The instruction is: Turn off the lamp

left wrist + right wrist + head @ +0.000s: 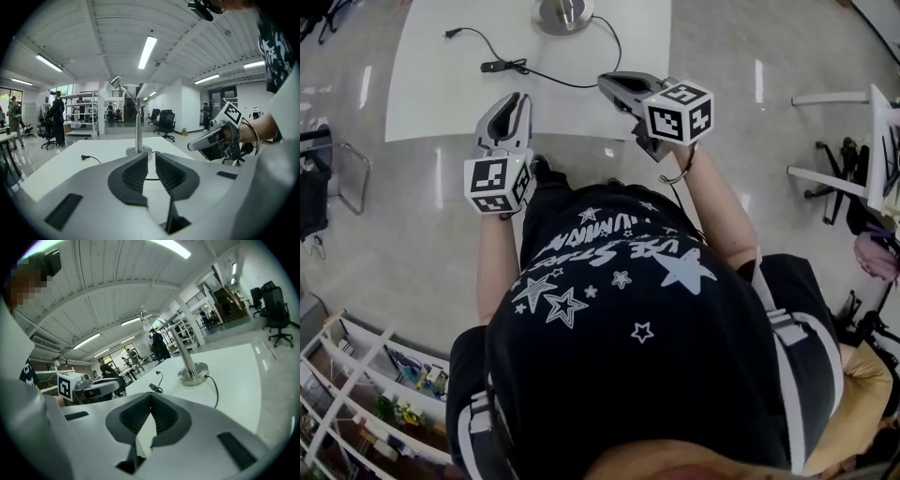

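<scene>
White, smooth-topped table [431,84] on a glossy grey floor. Lamp [563,13], with round brushed-metal base and slim curved stem, stands at the table's far edge, well beyond both grippers; its black cord [581,82] trails toward them. Left gripper [517,98]: ribbed pads slightly parted, empty. Right gripper [607,82]: tips closed together, empty.

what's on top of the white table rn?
A silver metal lamp on a round base; its thin black cord with inline switch, plug lying loose. The right gripper covers a patch near the front edge.
</scene>
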The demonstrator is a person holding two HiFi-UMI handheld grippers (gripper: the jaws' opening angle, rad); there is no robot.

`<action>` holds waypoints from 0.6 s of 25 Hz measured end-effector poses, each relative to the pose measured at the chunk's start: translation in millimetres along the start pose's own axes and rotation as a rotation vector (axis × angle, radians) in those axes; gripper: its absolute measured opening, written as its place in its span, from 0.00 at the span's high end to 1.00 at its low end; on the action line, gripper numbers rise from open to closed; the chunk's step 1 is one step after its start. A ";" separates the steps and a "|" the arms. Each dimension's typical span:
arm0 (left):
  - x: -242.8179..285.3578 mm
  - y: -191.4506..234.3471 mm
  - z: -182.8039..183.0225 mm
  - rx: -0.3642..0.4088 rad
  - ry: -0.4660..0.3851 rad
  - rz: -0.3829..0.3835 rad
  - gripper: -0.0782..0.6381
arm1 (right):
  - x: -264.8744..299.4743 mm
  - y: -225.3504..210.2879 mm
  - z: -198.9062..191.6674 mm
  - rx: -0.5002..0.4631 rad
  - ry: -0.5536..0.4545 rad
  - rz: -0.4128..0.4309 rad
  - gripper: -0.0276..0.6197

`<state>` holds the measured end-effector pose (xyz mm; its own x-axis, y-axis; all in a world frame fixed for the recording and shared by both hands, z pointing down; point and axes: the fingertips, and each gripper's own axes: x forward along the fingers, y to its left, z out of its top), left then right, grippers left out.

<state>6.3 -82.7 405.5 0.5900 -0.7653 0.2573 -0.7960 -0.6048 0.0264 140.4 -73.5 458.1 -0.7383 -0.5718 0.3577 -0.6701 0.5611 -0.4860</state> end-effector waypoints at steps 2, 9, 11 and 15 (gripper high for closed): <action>-6.6 -11.2 0.3 -0.008 -0.007 0.023 0.83 | -10.1 4.3 -0.1 -0.018 -0.007 0.018 0.95; -25.1 -40.7 -1.8 -0.039 -0.024 0.072 0.88 | -41.1 18.8 -1.0 -0.069 -0.034 0.048 0.95; -29.0 -48.6 -0.2 -0.042 -0.029 0.078 0.88 | -47.2 21.9 -4.5 -0.079 -0.028 0.057 0.95; -37.6 -56.3 4.2 -0.054 -0.049 0.099 0.88 | -51.1 29.7 -9.7 -0.112 -0.006 0.071 0.95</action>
<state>29.5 -20.7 390.2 0.5127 -0.8315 0.2138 -0.8562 -0.5137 0.0553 157.5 -21.9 433.1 -0.7837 -0.5318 0.3209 -0.6211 0.6630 -0.4179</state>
